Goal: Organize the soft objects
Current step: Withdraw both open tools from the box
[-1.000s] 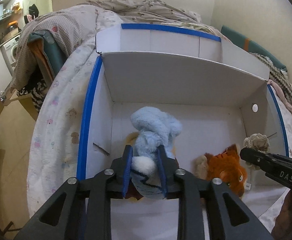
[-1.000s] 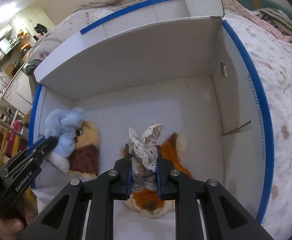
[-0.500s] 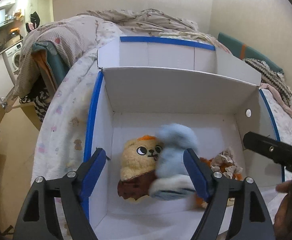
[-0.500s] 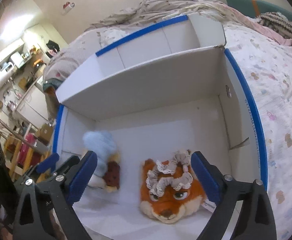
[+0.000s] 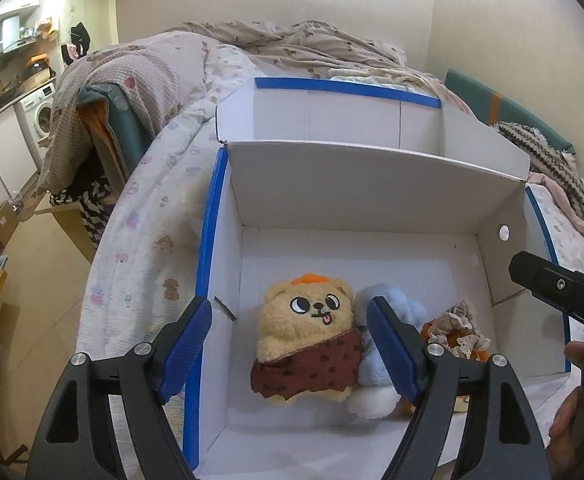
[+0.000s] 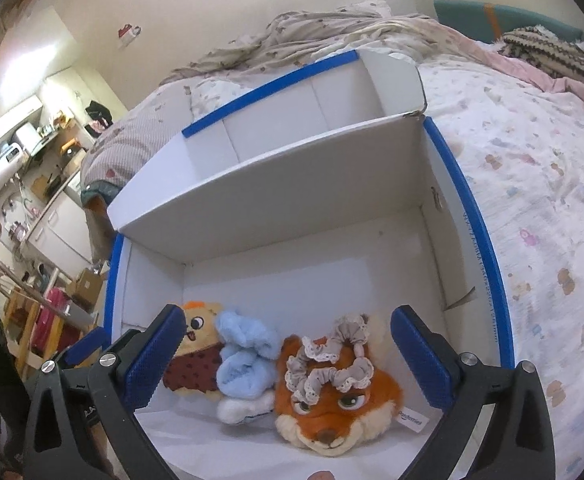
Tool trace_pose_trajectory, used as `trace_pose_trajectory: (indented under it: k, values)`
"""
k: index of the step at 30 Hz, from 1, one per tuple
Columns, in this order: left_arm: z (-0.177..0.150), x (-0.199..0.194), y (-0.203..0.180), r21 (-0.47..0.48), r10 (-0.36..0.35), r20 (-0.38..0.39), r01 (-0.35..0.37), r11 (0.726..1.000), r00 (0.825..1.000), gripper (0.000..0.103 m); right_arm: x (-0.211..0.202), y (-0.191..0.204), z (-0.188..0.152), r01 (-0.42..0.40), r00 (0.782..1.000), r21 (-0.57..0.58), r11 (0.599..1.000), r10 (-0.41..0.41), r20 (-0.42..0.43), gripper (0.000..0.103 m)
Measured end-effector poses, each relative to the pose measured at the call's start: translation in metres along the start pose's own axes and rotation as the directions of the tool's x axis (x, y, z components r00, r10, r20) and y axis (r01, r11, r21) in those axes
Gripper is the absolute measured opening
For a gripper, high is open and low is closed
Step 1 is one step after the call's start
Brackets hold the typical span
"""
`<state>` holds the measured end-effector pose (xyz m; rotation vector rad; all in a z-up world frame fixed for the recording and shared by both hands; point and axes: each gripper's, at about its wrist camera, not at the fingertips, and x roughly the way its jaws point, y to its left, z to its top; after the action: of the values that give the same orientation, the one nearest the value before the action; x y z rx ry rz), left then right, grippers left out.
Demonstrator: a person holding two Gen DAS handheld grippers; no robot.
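A white box with blue edges (image 5: 372,184) sits open on the bed. Along its near wall lie a tan bear plush (image 5: 312,328) in a brown spotted cape, a light blue fluffy thing (image 5: 408,308) and an orange fox head (image 6: 332,408). A lace scrunchie (image 6: 332,364) rests on the fox. My left gripper (image 5: 287,306) hangs open above the bear, holding nothing. My right gripper (image 6: 286,313) is over the blue thing and the fox; its jaws are opening wide, with nothing pressed between them.
The box's back flap (image 6: 275,184) stands up behind the open floor of the box (image 6: 312,272). A patterned quilt (image 6: 532,184) covers the bed around it, with blankets (image 5: 292,48) piled behind. A person's hand (image 5: 576,400) shows at the right edge.
Both grippers have opened and drawn back. The left let go of the blue fluffy thing, which now lies beside the bear. The right released the scrunchie onto the fox head.
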<state>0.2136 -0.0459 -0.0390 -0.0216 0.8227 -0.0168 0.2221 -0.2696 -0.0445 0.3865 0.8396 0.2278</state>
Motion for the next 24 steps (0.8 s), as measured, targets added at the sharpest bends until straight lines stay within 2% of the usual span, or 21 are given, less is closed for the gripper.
trace_pose_trajectory:
  k: [6, 14, 24]
  values:
    - [0.004, -0.011, 0.005, -0.004, 0.018, 0.029, -0.018, 1.000, 0.999, 0.078, -0.008, 0.000, -0.001, 0.001, 0.999, 0.007, 1.000, -0.001, 0.040, 0.103]
    - [0.004, -0.030, 0.013, -0.021, 0.029, 0.027, -0.028, 0.999, 0.999, 0.078, -0.018, 0.003, -0.007, 0.023, 0.999, -0.011, 1.000, -0.022, 0.041, 0.103]
    - [-0.020, -0.060, 0.024, -0.049, 0.038, 0.012, -0.037, 0.998, 0.999, 0.078, -0.055, 0.015, -0.025, 0.021, 0.998, -0.057, 0.998, -0.018, 0.055, 0.103]
